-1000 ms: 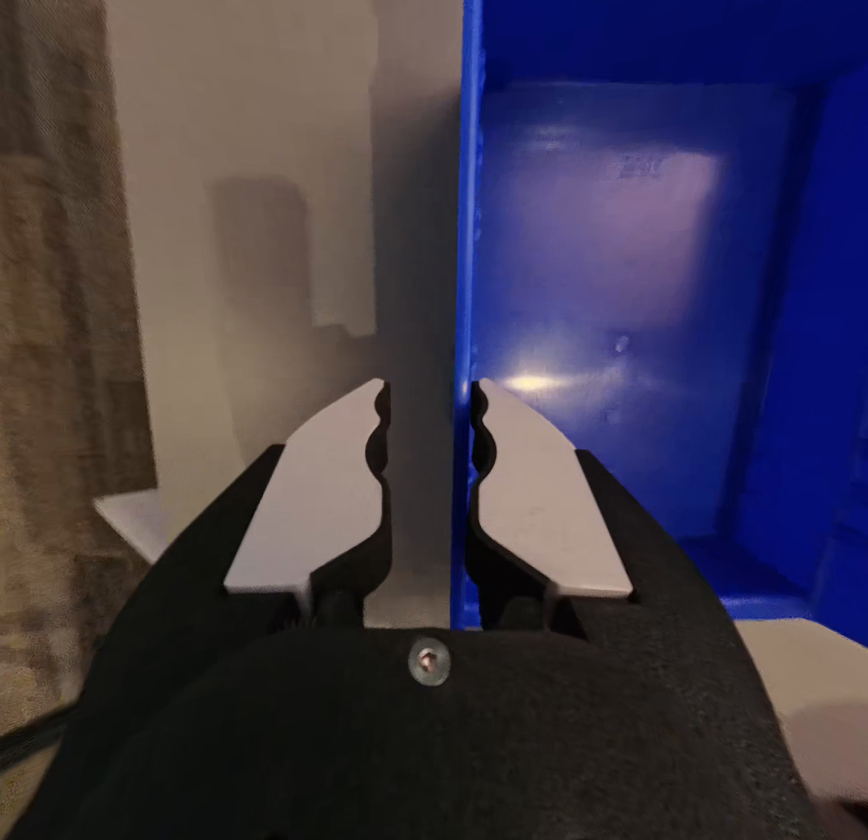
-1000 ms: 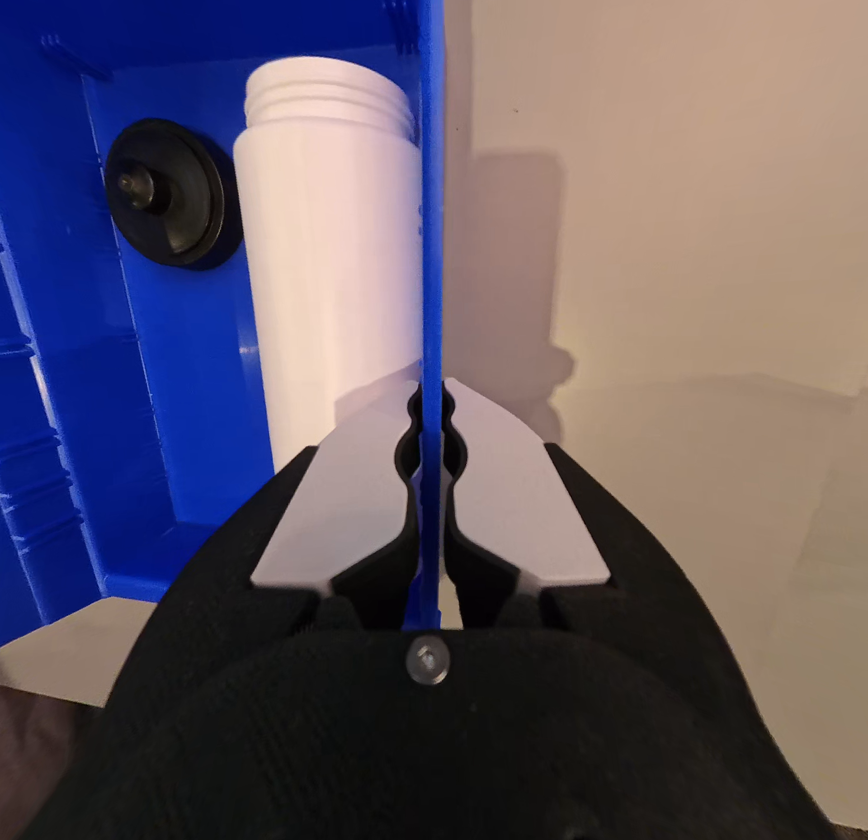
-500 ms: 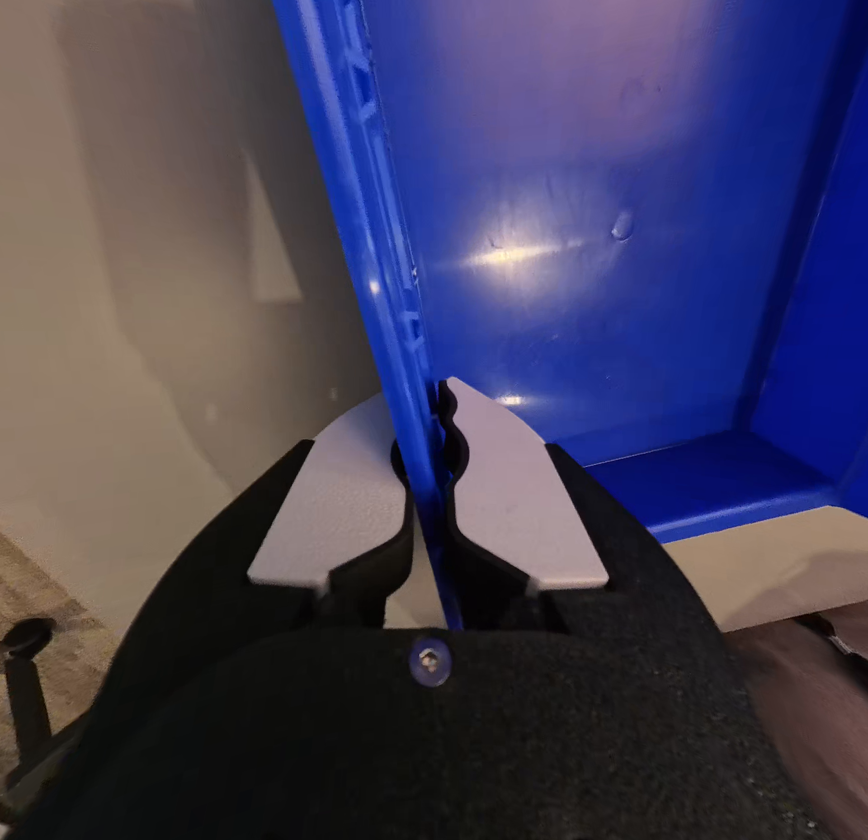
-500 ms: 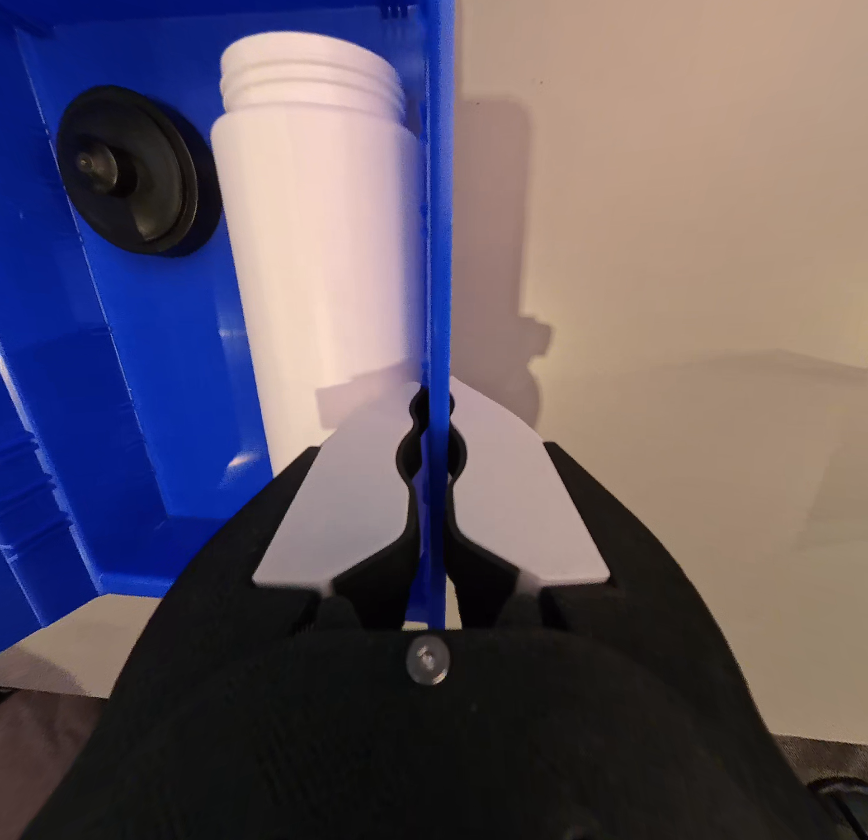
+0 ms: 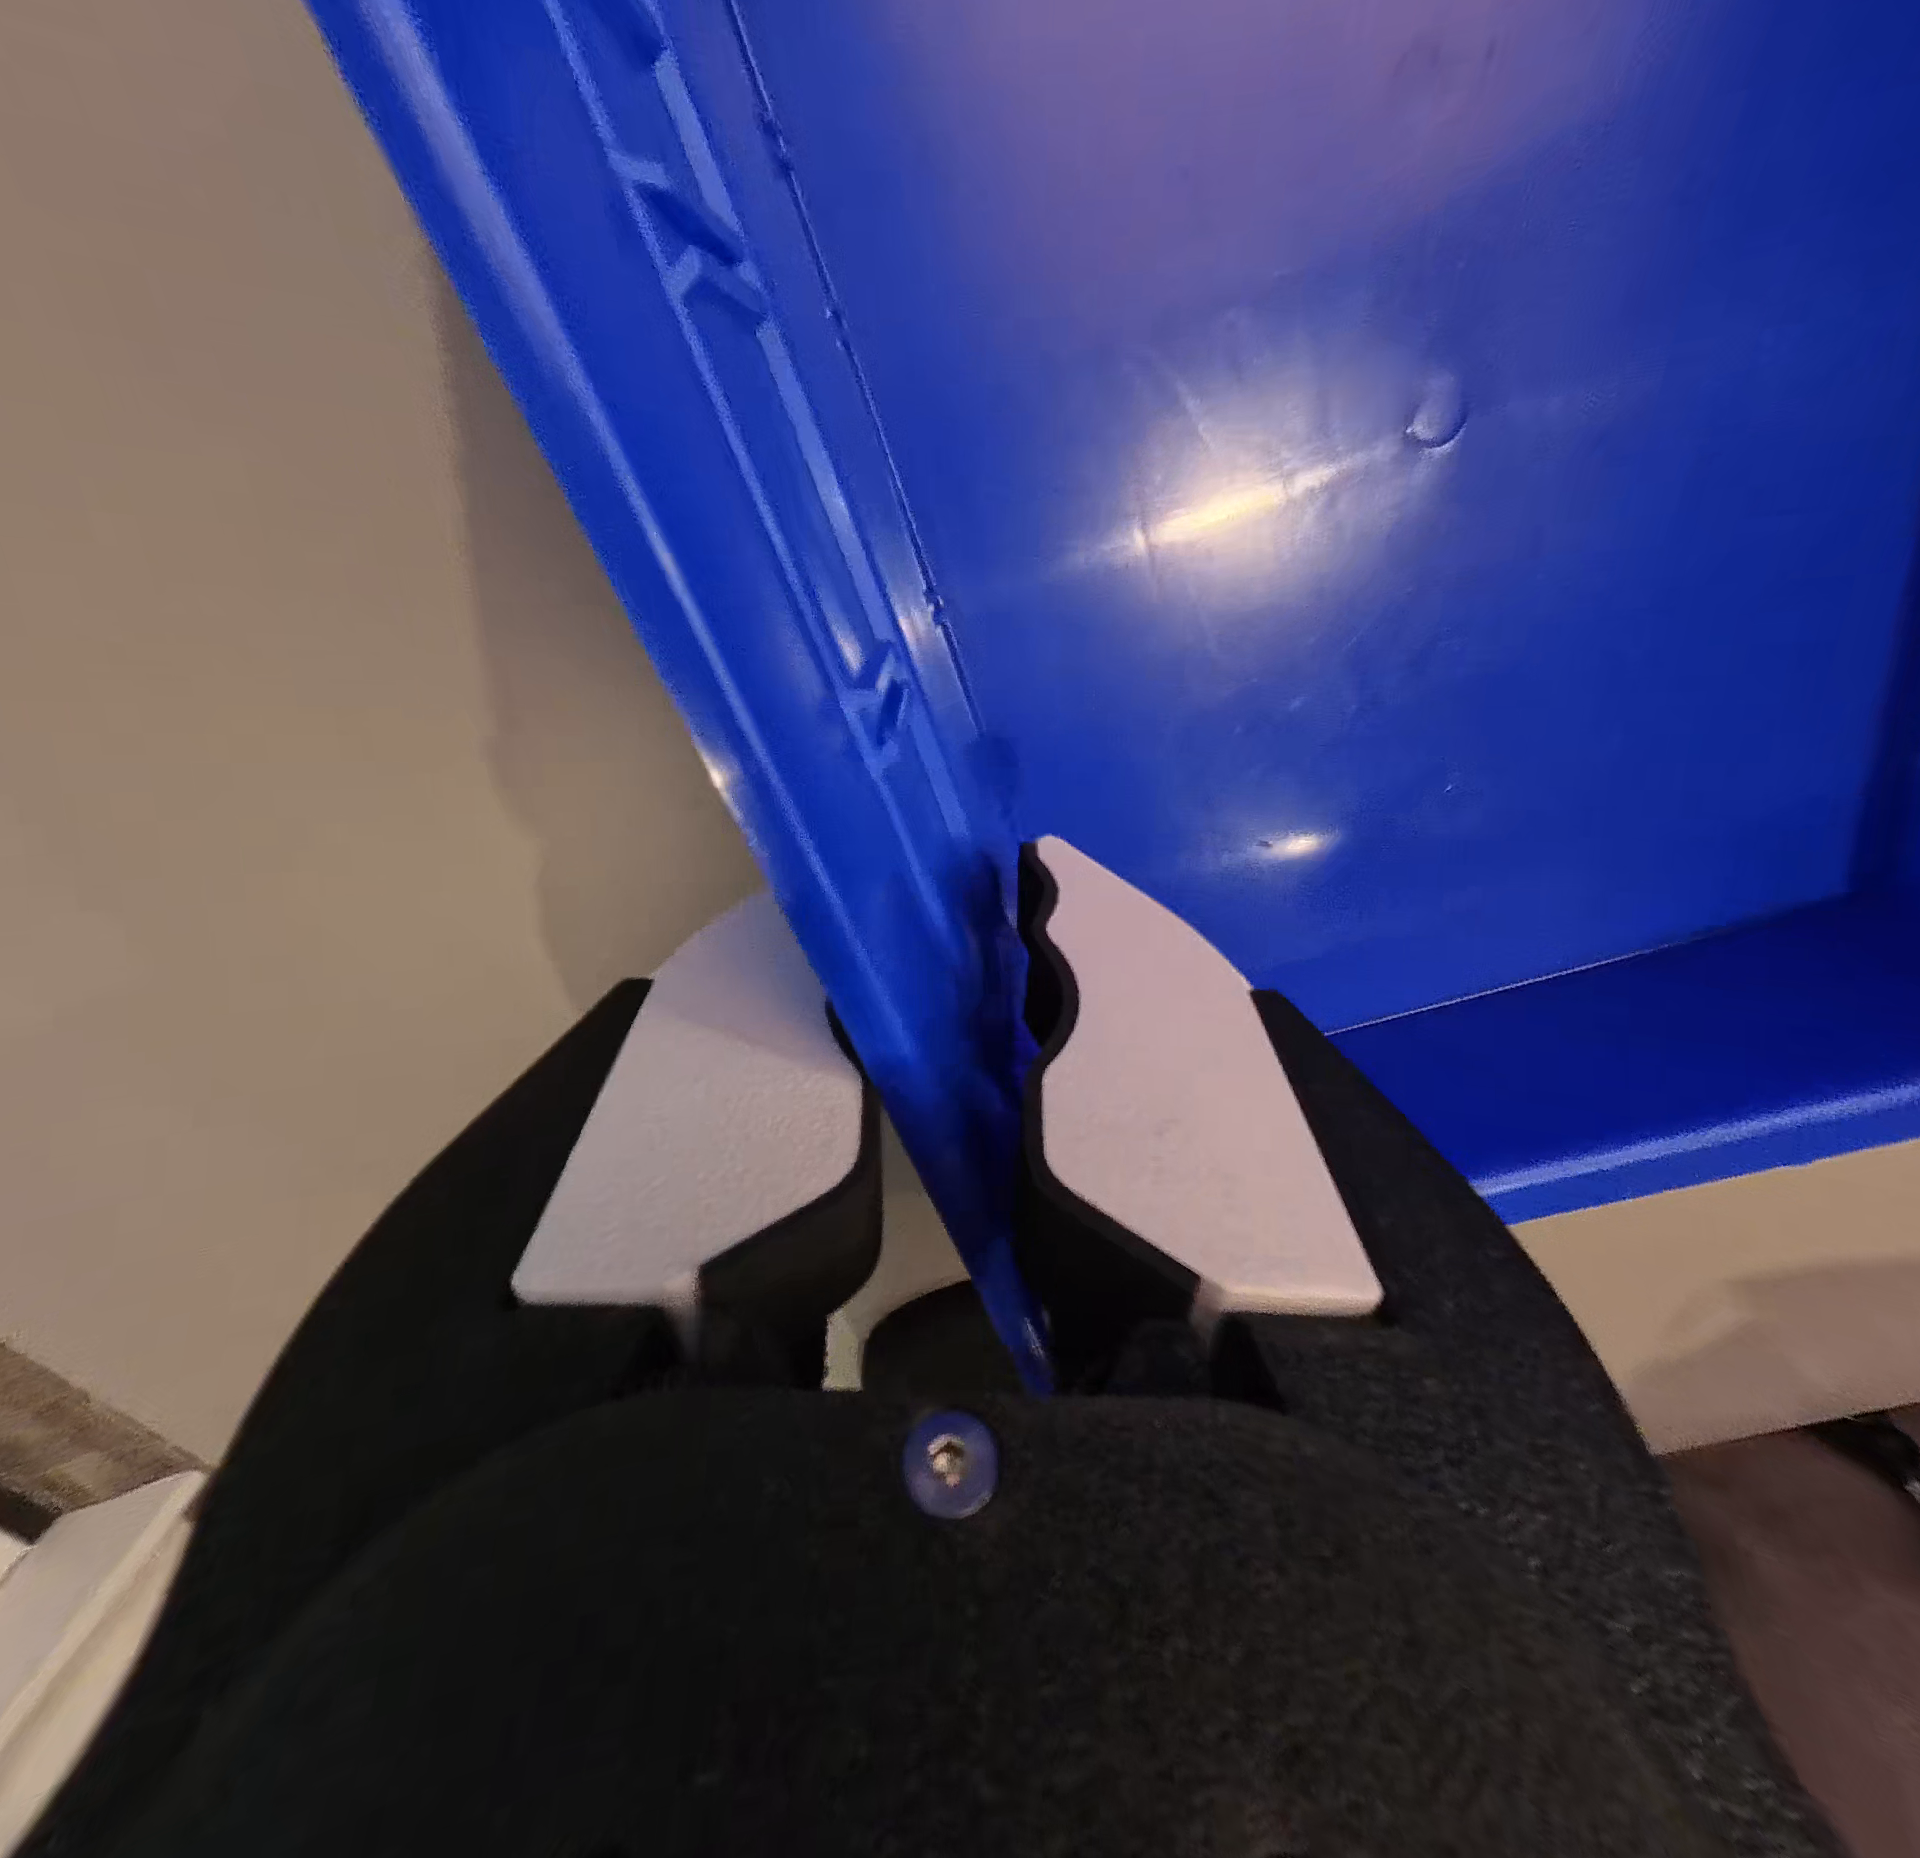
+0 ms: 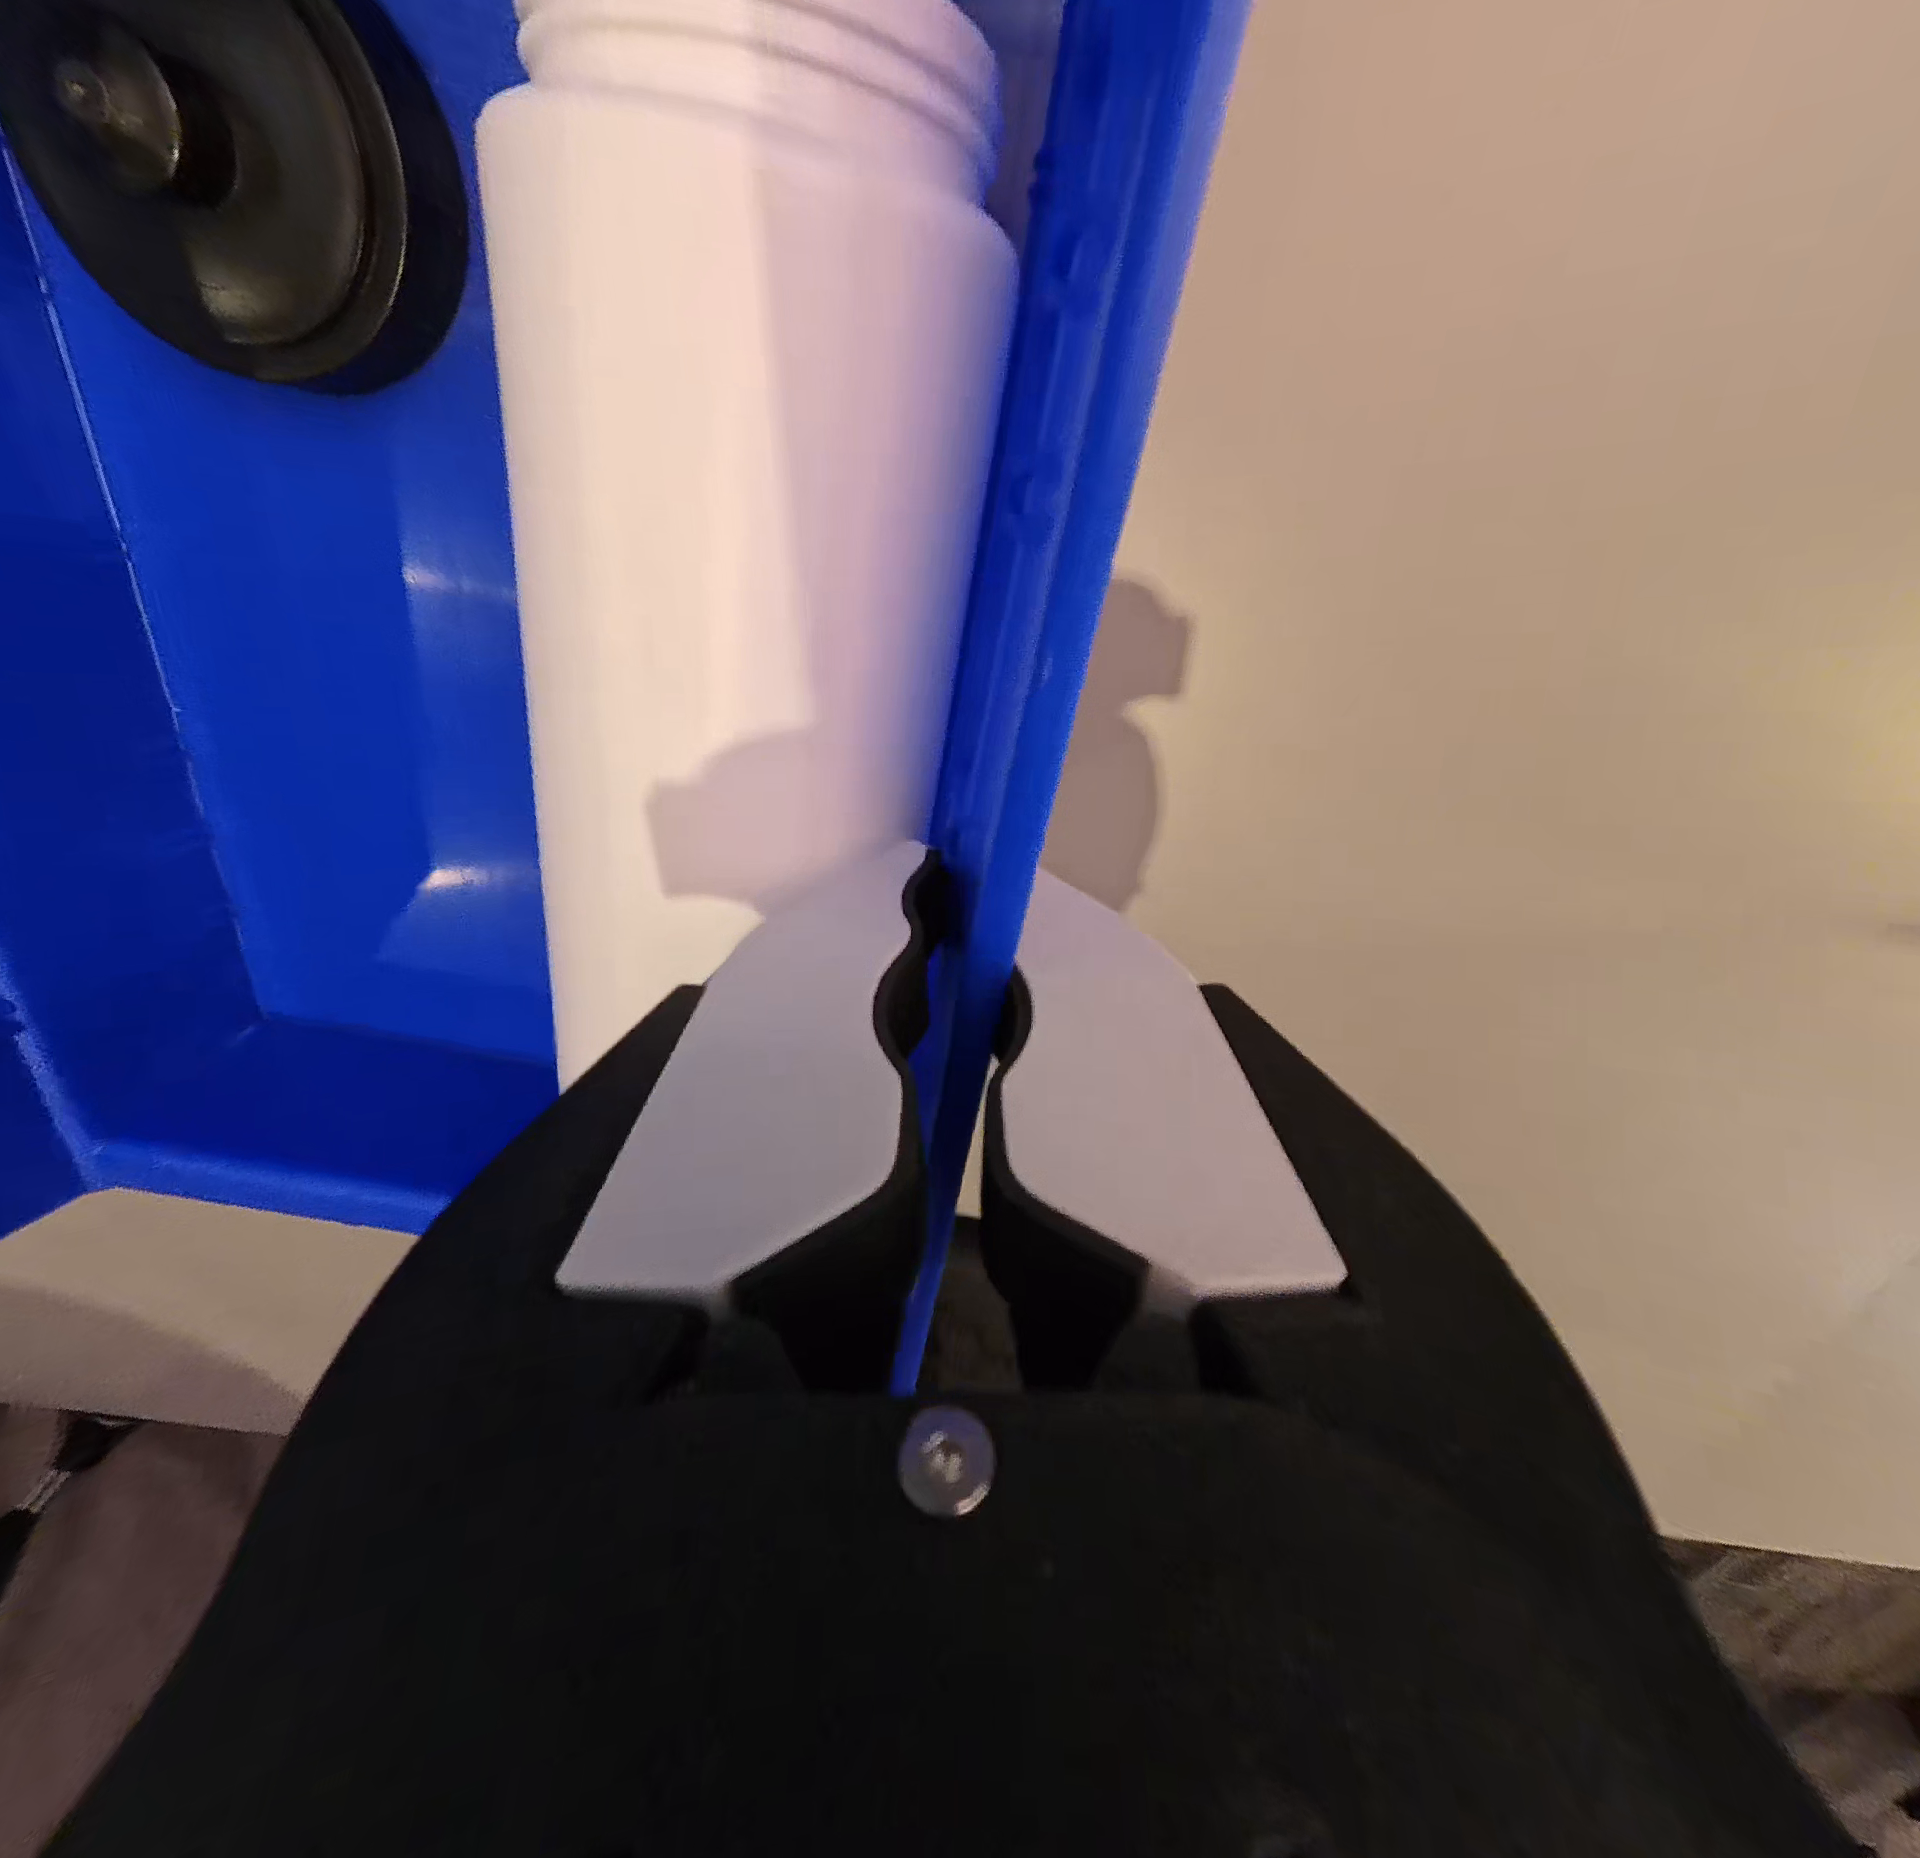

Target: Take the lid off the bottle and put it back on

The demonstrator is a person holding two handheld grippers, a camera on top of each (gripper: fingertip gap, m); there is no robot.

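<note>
Left gripper (image 5: 961, 935) is clamped on the left wall of the blue bin (image 5: 1351, 458), one finger (image 5: 717, 1112) outside on the table (image 5: 260, 561) side, the other inside, with the rim running up and away between them at a slant. The bin floor in this view is bare and glossy.

Over to the right wrist view: the black lid (image 6: 223, 161) lies inside the bin at the far left, off the bottle. Just right of it lies the white bottle (image 6: 748, 478) on its side, threaded neck pointing away, body against the right wall (image 6: 1049, 561), or so close to it that no gap shows. Right gripper (image 6: 961, 909) is pinched tight on that wall, one finger beside the bottle's base, the other out over the table.
</note>
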